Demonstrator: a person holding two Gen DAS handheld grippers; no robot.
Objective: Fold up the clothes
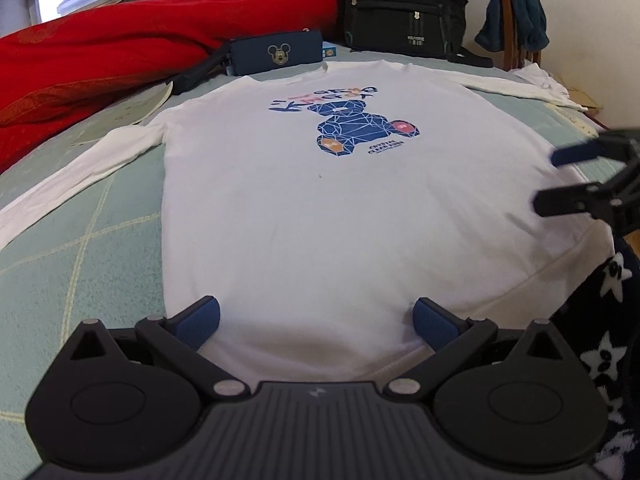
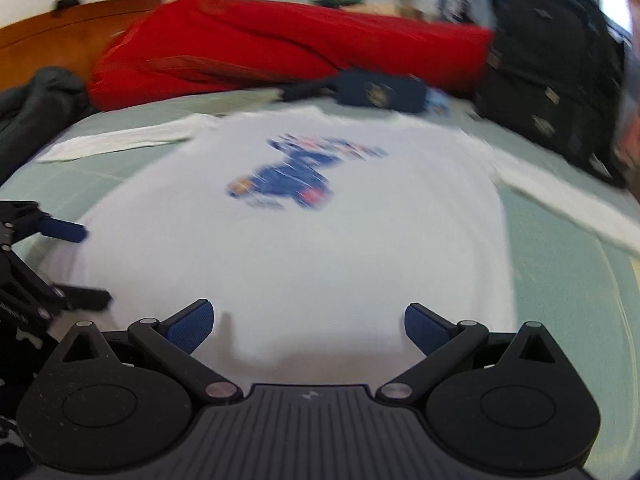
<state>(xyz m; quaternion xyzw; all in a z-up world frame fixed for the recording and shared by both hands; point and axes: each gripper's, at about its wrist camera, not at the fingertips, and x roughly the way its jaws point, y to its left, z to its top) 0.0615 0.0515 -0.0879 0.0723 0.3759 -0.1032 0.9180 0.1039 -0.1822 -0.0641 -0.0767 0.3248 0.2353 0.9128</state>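
Still Unfolded: Shirt Flat, Both Claws Empty

Right now the shirt (image 1: 320,208) lies flat on the bed (image 1: 80,240), print side up, collar at the far end and hem nearest me, both sleeves (image 1: 80,168) stretched out to the sides. No fold is made yet, I judge.

My left claw (image 1: 316,320) hovers over the hem with its blue pads (image 1: 202,320) spread wide, pinching nothing. My right claw (image 2: 308,322) is spread just as wide and empty, over the hem's other end; its view is smeared, so it is moving fast.

Beyond the collar sit a pouch (image 1: 276,52), a red quilt (image 1: 120,52) and a backpack (image 1: 404,8).

What could go wrong: if I close on the hem, the pads may take only the top layer and the back would drag and bunch. With my right claw swinging this quickly I may land off the corner, and an uneven grab would skew the fold. Lifted too far forward, the shirt could catch the pouch.
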